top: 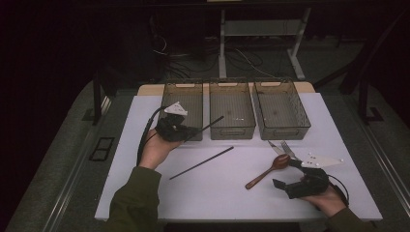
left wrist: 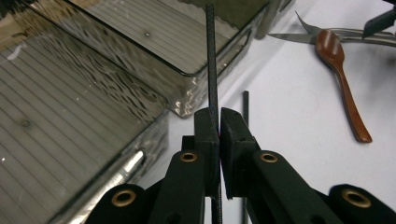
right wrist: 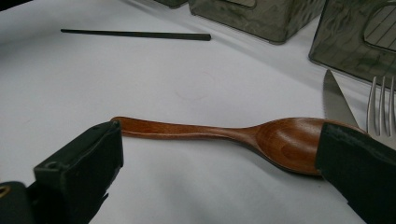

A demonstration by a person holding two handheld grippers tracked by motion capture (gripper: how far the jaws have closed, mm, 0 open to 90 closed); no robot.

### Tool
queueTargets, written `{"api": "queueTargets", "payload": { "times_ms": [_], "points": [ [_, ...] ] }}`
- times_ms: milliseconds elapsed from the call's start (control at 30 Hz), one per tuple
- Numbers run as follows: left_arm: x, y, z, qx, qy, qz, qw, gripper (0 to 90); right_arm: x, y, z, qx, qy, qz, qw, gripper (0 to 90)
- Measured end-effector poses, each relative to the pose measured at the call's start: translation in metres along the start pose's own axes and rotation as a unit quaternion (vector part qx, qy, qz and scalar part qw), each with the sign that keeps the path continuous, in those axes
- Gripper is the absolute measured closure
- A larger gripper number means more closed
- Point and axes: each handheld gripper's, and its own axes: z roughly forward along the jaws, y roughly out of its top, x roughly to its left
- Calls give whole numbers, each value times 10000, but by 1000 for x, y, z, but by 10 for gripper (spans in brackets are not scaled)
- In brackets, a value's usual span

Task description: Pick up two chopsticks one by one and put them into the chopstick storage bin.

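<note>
The left gripper [top: 186,131] is clamped on a thin black chopstick [top: 209,125], its two jaws pressed together on the rod; in the left gripper view the chopstick [left wrist: 211,60] runs straight up from between the pads [left wrist: 208,128] and out over the corner of the bins; in the high view it slants up and to the right from the jaws, its far tip above the near wall of the middle bin [top: 232,131]; the left bin [top: 183,92] lies just behind this gripper, and the right bin [top: 280,133] stands well off to its right.

A second chopstick [top: 201,163] lies flat on the white table [top: 217,193], just ahead of and below the left gripper's jaws, apart from them; the right gripper view shows it [right wrist: 135,34] far beyond its own jaws.

The right gripper [top: 290,174] rests low near the table's front edge, its jaws standing wide apart and gripping nothing; a wooden spoon [top: 267,171] lies on the table between them; in the right gripper view the spoon [right wrist: 224,135] spans the gap, handle end by the left jaw, bowl partly behind the right jaw; whether either jaw touches it I cannot tell.

Just beyond the right jaw lie a knife [right wrist: 337,100] and a fork [right wrist: 380,107], side by side, with the spoon's bowl against them.
</note>
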Motion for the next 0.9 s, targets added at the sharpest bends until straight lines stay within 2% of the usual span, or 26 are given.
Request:
{"api": "queueTargets", "payload": {
  "times_ms": [533,700,767,800,900],
  "points": [
    [23,25,-1,36,232,-104,9997,855,0,0,-2,-48,1,32,10000,15],
    [32,35,-1,71,302,-65,9995,855,-1,0,-3,-62,6,64,10000,16],
    [34,38,2,-29,318,-155,9994,855,-1,0,-4,-82,9,62,9999,15],
    [36,40,2,29,340,-99,9994,855,-1,0,-4,-89,10,63,9999,16],
    [43,44,4,7,404,-118,9991,855,-1,0,-4,-101,22,81,9999,16]
  ]
}}
